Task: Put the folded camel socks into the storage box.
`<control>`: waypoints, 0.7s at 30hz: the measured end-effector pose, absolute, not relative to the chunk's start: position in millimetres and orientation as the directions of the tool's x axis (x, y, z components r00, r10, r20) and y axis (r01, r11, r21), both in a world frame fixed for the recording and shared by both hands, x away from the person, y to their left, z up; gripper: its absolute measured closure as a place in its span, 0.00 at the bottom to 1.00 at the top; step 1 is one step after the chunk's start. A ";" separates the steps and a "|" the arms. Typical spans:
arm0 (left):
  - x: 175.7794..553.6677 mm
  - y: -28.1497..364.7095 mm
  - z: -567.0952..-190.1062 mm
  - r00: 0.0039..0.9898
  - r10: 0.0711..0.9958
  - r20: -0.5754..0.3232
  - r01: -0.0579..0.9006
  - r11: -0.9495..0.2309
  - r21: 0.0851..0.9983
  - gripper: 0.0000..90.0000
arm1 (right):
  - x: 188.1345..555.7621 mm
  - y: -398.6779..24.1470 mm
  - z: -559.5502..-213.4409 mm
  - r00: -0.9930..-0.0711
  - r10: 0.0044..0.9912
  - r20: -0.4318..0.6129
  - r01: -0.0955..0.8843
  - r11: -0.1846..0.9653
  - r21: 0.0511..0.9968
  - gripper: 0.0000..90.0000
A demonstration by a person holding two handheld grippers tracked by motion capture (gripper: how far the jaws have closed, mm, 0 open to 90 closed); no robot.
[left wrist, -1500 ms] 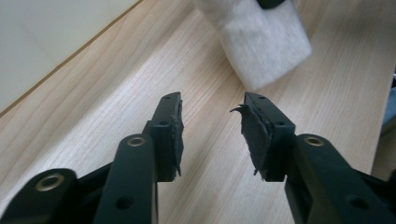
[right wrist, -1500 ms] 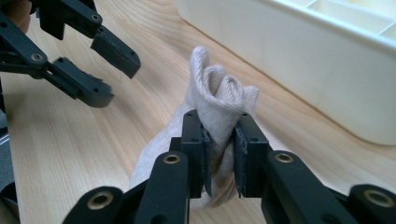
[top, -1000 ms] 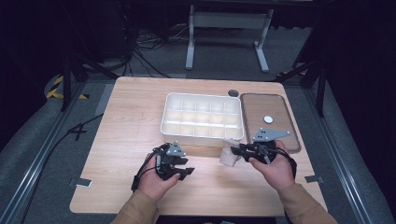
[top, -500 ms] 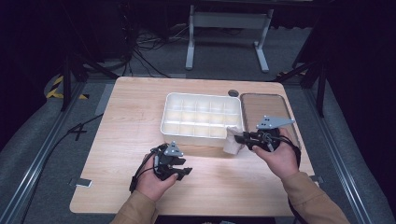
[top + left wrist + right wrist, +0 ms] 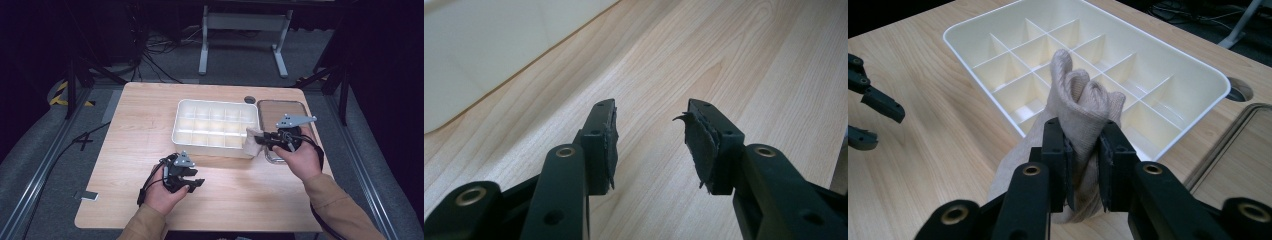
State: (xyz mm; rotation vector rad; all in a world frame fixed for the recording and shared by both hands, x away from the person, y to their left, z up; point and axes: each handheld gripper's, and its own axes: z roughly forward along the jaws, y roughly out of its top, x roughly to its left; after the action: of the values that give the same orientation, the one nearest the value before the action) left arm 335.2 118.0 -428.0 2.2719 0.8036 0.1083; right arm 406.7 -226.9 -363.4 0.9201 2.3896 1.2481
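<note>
A folded beige sock (image 5: 1080,102) (image 5: 251,141) is pinched between the jaws of my right gripper (image 5: 1083,147) (image 5: 260,140), which is shut on it and holds it above the near right corner of the white divided tray (image 5: 216,105) (image 5: 973,27). The sock's loose end hangs down below the jaws. My left gripper (image 5: 649,135) (image 5: 192,184) rests low over the bare wooden table (image 5: 140,125) in front of the tray, jaws open with nothing between them. Its worn pads (image 5: 699,145) show frayed edges.
A brown tray (image 5: 280,107) lies right of the white tray, partly under my right hand. A round cable hole (image 5: 250,100) sits at the table's far side. A small label (image 5: 90,196) lies near the front left corner.
My right gripper has carried the sock up and toward the white tray's near right corner. The left gripper has stayed where it was.
</note>
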 end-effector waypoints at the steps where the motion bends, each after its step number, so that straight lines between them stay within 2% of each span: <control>1: 335.4 118.1 -427.9 0.804 0.577 -0.144 0.515 -0.554 0.654 0.63 | 408.4 -228.1 -362.8 -0.750 0.660 0.040 0.410 0.415 0.812 0.85; 8: 335.0 118.1 -427.8 0.803 0.578 -0.148 0.517 -0.551 0.654 0.63 | 420.0 -234.6 -360.9 -0.737 0.673 0.062 0.426 0.390 0.816 0.85; 21: 331.8 125.6 -426.5 0.797 0.589 -0.134 0.516 -0.550 0.657 0.63 | 442.2 -232.3 -363.0 -0.726 0.687 0.040 0.433 0.411 0.802 0.85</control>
State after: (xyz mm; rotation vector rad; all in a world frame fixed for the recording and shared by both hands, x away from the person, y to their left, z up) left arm 331.8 125.6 -426.5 2.2700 0.8116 0.1320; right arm 442.2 -232.3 -363.0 0.9730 2.3749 1.2188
